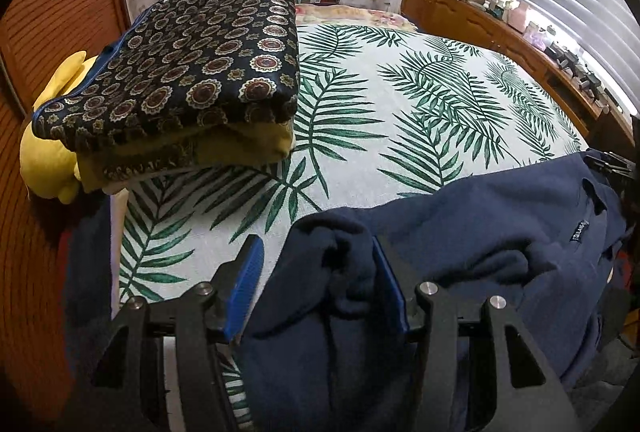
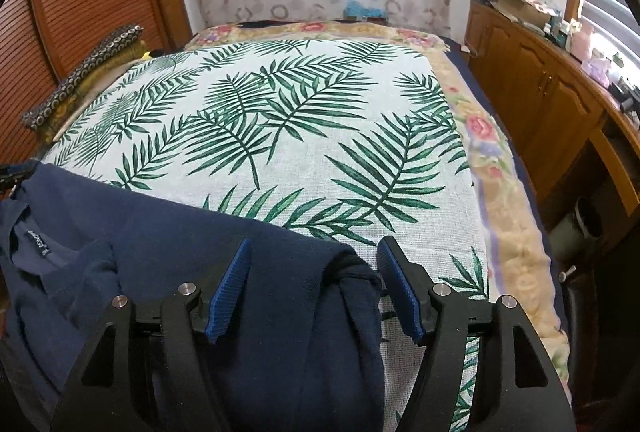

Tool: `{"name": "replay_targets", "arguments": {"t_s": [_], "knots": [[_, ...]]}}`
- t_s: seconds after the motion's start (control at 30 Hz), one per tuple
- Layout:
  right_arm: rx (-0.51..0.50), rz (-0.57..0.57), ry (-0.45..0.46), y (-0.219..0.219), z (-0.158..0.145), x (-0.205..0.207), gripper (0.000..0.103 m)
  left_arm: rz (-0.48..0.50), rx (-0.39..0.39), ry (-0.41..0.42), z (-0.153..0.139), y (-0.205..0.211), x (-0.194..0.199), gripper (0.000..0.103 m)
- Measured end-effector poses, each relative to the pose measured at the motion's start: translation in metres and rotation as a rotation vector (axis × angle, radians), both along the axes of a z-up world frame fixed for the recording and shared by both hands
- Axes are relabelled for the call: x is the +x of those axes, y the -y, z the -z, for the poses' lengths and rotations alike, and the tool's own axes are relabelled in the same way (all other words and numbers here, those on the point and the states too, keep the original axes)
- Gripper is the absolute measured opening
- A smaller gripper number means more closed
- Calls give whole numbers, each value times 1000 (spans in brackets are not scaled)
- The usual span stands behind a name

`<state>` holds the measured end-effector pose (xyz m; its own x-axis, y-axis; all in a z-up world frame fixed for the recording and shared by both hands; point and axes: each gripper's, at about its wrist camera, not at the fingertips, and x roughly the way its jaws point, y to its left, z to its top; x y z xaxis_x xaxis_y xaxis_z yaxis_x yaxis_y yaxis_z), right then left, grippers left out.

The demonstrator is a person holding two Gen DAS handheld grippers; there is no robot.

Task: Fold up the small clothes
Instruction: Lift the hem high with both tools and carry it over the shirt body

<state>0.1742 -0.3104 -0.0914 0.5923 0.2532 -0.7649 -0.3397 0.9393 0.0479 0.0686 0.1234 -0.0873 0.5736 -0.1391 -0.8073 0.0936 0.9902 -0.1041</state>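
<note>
A navy blue shirt lies bunched at the near edge of the bed, its neck label showing; it also shows in the right wrist view. My left gripper is open with its jaws wide, and a bunched fold of the shirt's left end sits between the blue pads. My right gripper is open too, jaws wide around the shirt's right end, where a rolled sleeve lies between the pads.
The bed has a white cover with green palm leaves. A folded stack with a dark medallion-print cloth on yellow ones sits at the bed's left edge, seen also in the right wrist view. A wooden louvred door stands left, a cluttered wooden dresser right.
</note>
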Motion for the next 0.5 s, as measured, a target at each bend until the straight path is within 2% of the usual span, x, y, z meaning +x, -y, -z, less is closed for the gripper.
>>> {"name": "replay_targets", "arguments": {"t_s": [0.2,0.27,0.3,0.37,0.4,0.43,0.5], "knots": [[-1,-7,-14,0,0,1,67,8,1,9,1,0,-1,53],[4,-17,-30,1,-1,-1,67,26,-9,15,1,1,-2,47],[7,-24,-35,1,-1,-2,65,37,-17,16,0,3,-1,40],[8,-46,-41,0,-1,-6,58,52,-29,12,0,4,-2,32],[8,-56,-42,0,-1,-8,52,61,-38,9,-1,5,-2,25],[9,-64,-42,-1,-1,-9,40,71,-49,8,-1,7,-2,16],[27,-86,-39,0,-3,-13,19,81,-45,28,-8,14,-6,9]]}}
